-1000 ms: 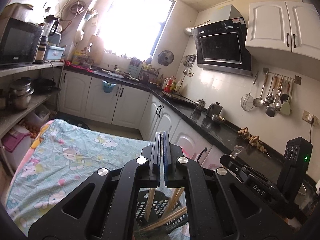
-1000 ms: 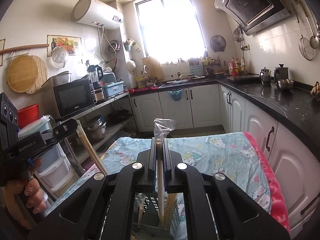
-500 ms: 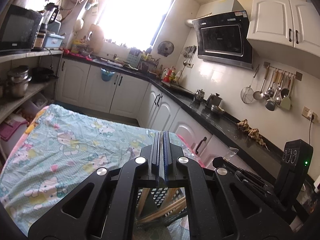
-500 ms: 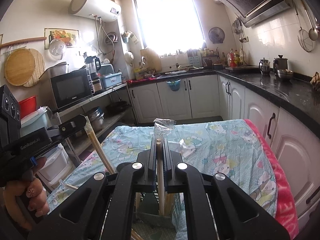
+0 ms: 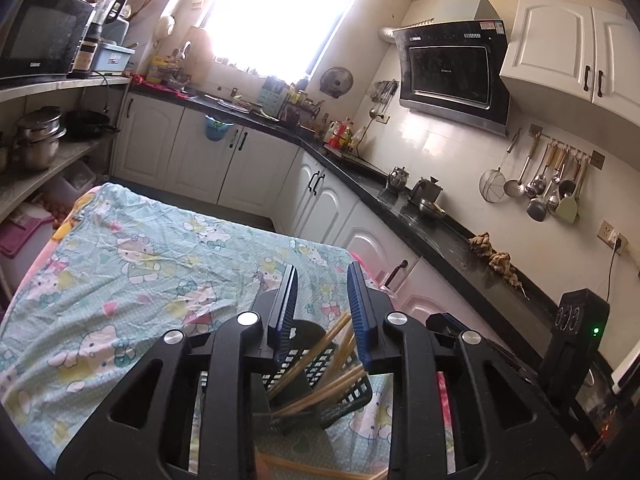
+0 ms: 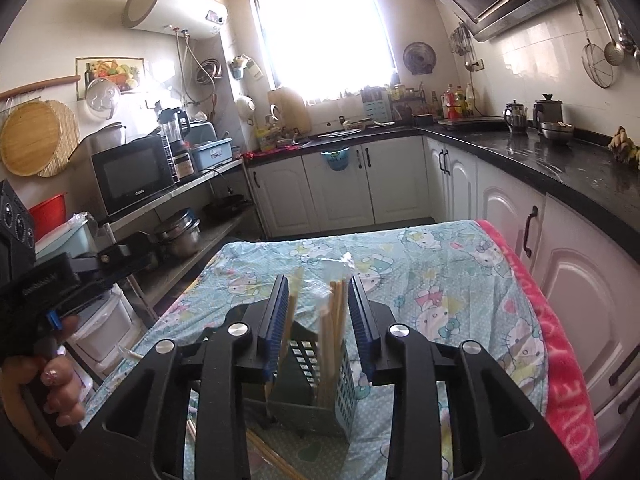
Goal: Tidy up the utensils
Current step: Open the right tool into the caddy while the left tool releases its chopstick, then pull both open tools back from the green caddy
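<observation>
Below both grippers, on the cloth (image 6: 440, 280), stands the holder (image 6: 316, 392) with chopsticks (image 6: 334, 320) upright in it. Jaws of the right gripper (image 6: 318, 312) are opening; the chopstick tops rise in the gap between them, and the blue pads (image 6: 280, 312) stand clear of the wood. Jaws of the left gripper (image 5: 322, 300) are opening too, with the holder (image 5: 316, 364) just under its tips and chopsticks (image 5: 320, 368) leaning inside, not pinched. Left of the right gripper, a hand (image 6: 56, 380) holds the other tool's grip.
</observation>
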